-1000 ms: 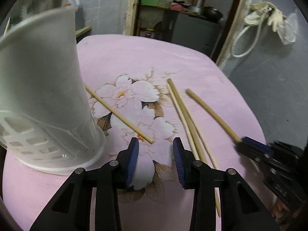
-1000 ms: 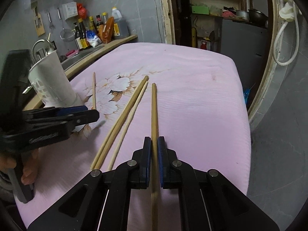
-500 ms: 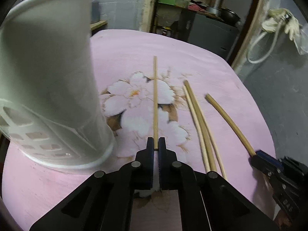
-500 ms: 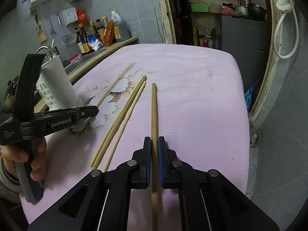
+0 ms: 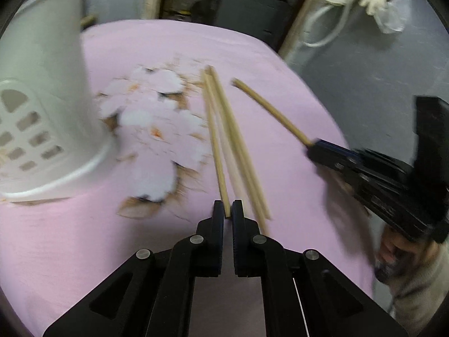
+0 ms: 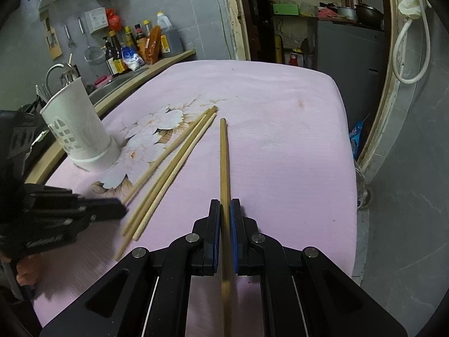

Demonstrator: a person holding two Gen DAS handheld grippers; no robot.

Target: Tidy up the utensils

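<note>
L gripper (image 5: 228, 210): black jaws w/ blue pads pinched near fully together on the near end of a thin pale bamboo chopstick (image 5: 214, 140); stick runs away from the jaws, lying over or just above the cloth. Grip is at the very tip, so leverage is poor. Risk: stick pivots or slips out when lifted.

R gripper (image 6: 225, 219): jaws likewise clamped on a thicker, darker bamboo chopstick (image 6: 223, 154), held partway along, w/ a length trailing behind the pads. More secure hold.

Outward: two loose tan chopsticks (image 6: 168, 171) lie side by side on the pink floral tablecloth (image 6: 280, 140), just beside the L-held stick. Risk: dragging the L stick sideways knocks them toward the edge.

White plastic perforated utensil holder (image 6: 81, 132) stands upright at the cloth's left side, well apart from the R gripper. Tall, light-looking; judged easy to tip if a stick strikes its rim at an angle. L view blurred, so contact of stick w/ cloth cannot be confirmed.
</note>
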